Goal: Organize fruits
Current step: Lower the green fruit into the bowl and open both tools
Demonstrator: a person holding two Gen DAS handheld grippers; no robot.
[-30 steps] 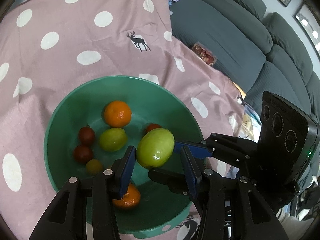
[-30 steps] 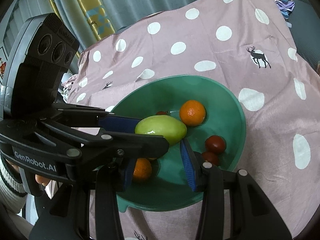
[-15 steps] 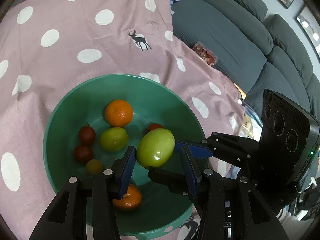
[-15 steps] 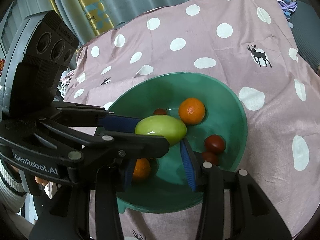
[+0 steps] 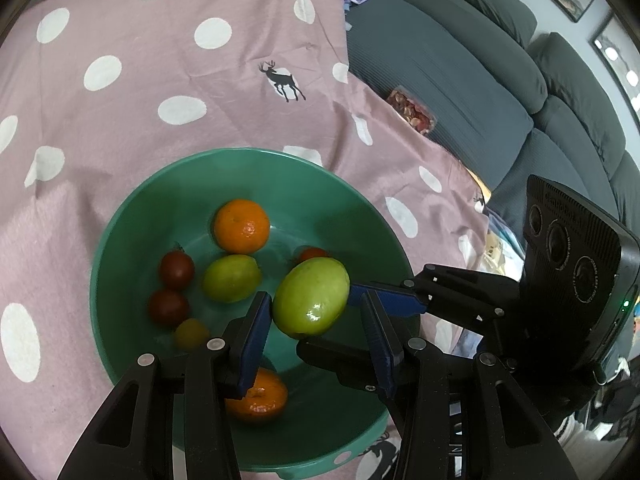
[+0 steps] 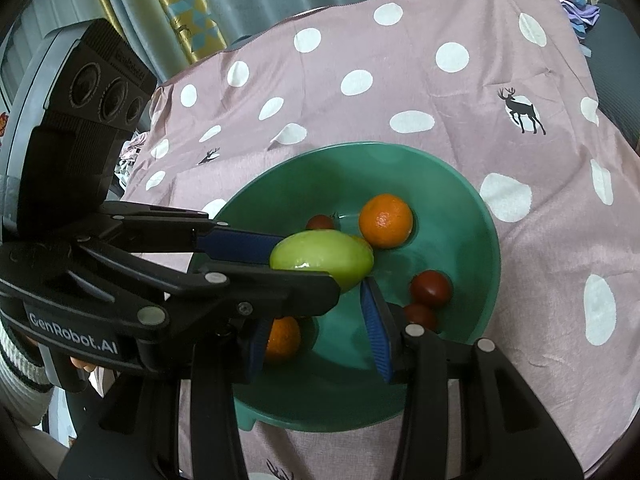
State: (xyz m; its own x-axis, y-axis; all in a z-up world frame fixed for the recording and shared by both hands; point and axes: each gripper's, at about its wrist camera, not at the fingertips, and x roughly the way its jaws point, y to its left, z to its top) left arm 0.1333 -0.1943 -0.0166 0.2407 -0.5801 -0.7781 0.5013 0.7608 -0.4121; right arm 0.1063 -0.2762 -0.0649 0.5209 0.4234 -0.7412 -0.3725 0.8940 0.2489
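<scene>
A large green fruit point(image 5: 311, 297) hangs above the teal bowl point(image 5: 132, 208), and both grippers meet at it. In the left wrist view my right gripper point(image 5: 340, 320) comes in from the right and pinches the fruit between its blue pads. In the right wrist view point(image 6: 322, 258) my left gripper point(image 6: 288, 260) comes in from the left and also clamps it. From its own camera, the left gripper's fingers point(image 5: 256, 332) stand a little apart around the fruit. The bowl holds two oranges point(image 5: 241, 230), a smaller green fruit point(image 5: 232, 278), dark red tomatoes point(image 5: 177, 269) and a small yellow one point(image 5: 191, 333).
The bowl point(image 6: 472, 200) sits on a pink cloth with white dots and deer prints point(image 5: 168, 72). A grey sofa point(image 5: 460, 72) with a snack packet point(image 5: 412, 114) lies to the right. Curtains point(image 6: 192, 0) hang behind the table.
The view has shifted slightly over the bowl. The green fruit and both grippers keep the same pose relative to each other.
</scene>
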